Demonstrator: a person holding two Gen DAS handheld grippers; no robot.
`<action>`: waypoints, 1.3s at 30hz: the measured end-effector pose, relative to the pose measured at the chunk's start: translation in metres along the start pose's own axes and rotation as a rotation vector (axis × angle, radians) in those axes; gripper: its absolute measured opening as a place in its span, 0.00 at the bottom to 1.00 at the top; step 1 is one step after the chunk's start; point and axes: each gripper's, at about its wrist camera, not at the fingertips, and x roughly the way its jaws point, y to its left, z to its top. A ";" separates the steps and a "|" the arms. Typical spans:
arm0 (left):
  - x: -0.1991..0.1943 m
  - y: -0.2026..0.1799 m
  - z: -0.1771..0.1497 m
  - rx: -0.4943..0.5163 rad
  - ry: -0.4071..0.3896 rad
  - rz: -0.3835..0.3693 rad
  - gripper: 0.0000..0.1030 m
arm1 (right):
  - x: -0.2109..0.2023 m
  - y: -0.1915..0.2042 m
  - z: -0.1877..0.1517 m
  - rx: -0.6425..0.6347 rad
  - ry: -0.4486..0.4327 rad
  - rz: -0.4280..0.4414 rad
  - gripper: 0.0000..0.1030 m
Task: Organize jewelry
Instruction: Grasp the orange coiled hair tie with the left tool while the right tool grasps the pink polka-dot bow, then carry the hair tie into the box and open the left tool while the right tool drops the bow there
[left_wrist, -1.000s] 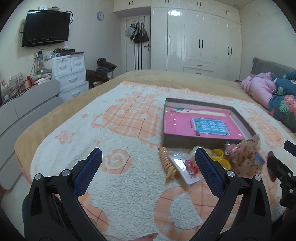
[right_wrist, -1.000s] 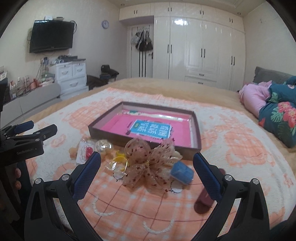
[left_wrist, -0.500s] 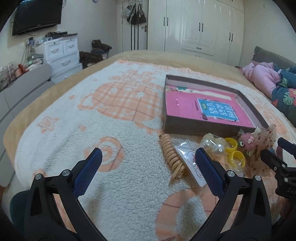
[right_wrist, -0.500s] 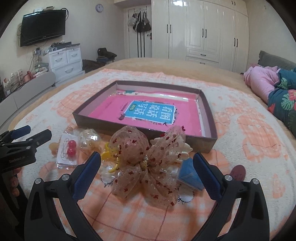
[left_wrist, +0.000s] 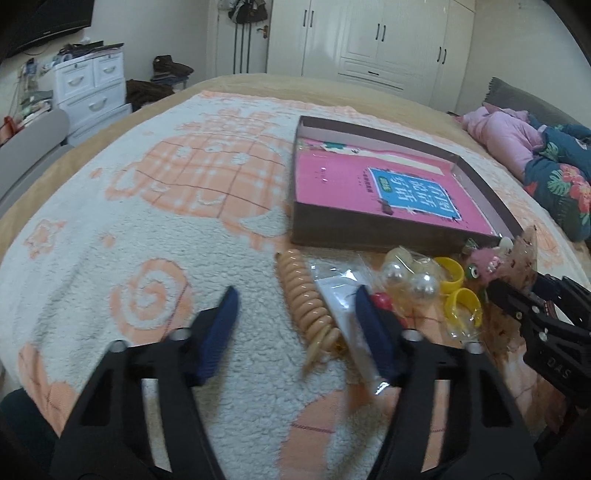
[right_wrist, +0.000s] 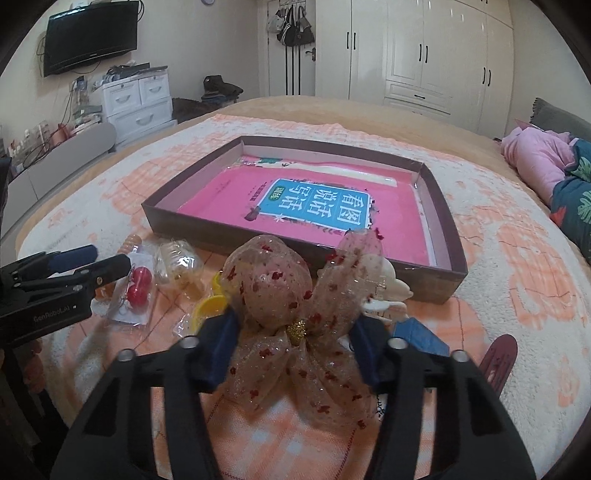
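Both hand-held grippers dropped lower and pitched further down toward the clutter in front of the box; the items fill more of each view than before. Left hand-held gripper (left_wrist: 295, 325): jaws were wide, now closing, with only the tail of the tan spiral hair tie (left_wrist: 308, 304) between them, right pad over the clear earring packet (left_wrist: 343, 295). Not gripping. Right hand-held gripper (right_wrist: 295, 347): jaws were wide, now closing around the sheer red-dotted bow (right_wrist: 295, 325), whose gold knot sits between the blue pads. Left blue pads are motion-blurred.
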 end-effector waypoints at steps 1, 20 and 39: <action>0.001 -0.001 0.000 0.003 0.004 -0.008 0.31 | 0.000 0.001 0.000 0.000 -0.001 0.002 0.39; -0.036 -0.010 0.011 0.030 -0.060 -0.083 0.11 | -0.041 -0.024 0.005 0.069 -0.085 0.052 0.24; 0.000 -0.049 0.071 0.066 -0.100 -0.124 0.11 | -0.058 -0.099 0.049 0.182 -0.181 -0.022 0.24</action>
